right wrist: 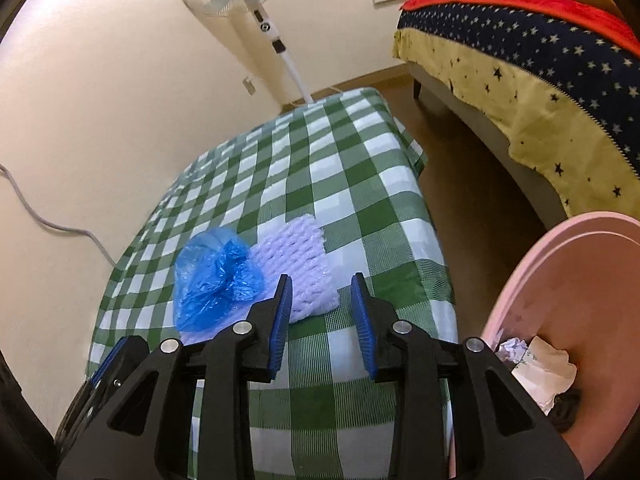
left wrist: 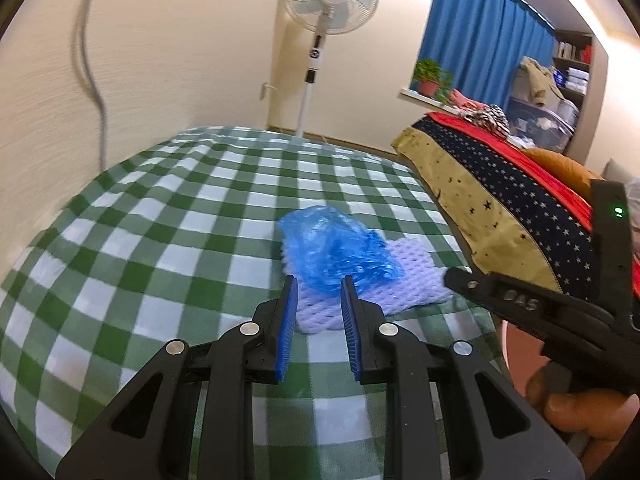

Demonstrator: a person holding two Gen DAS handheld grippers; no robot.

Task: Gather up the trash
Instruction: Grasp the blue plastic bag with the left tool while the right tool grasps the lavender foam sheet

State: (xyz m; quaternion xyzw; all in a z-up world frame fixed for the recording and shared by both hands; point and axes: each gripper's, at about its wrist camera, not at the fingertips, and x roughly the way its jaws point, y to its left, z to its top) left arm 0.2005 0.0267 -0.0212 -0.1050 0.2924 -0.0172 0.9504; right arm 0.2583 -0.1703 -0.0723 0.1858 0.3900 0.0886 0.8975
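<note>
A crumpled blue plastic bag [left wrist: 336,252] [right wrist: 216,280] lies partly on a lilac foam net sleeve [left wrist: 404,280] [right wrist: 296,264] on the green-checked tablecloth [left wrist: 160,240] [right wrist: 352,184]. My left gripper [left wrist: 320,284] hovers just short of the near edge of both; its jaws stand apart and grip nothing. My right gripper [right wrist: 323,280] is open over the near corner of the foam net, whose edge shows between the blue pads [right wrist: 362,312] without contact. A hand [left wrist: 580,408] holds the right gripper at the left view's right side.
A pink bin [right wrist: 560,276] holding crumpled paper [right wrist: 536,364] stands beside the table's right edge. Beyond a strip of wooden floor [right wrist: 460,168] is a bed with a star-patterned blanket [right wrist: 540,80] [left wrist: 500,208]. A standing fan [left wrist: 328,0] is at the far wall; a cable [right wrist: 48,224] hangs on the left.
</note>
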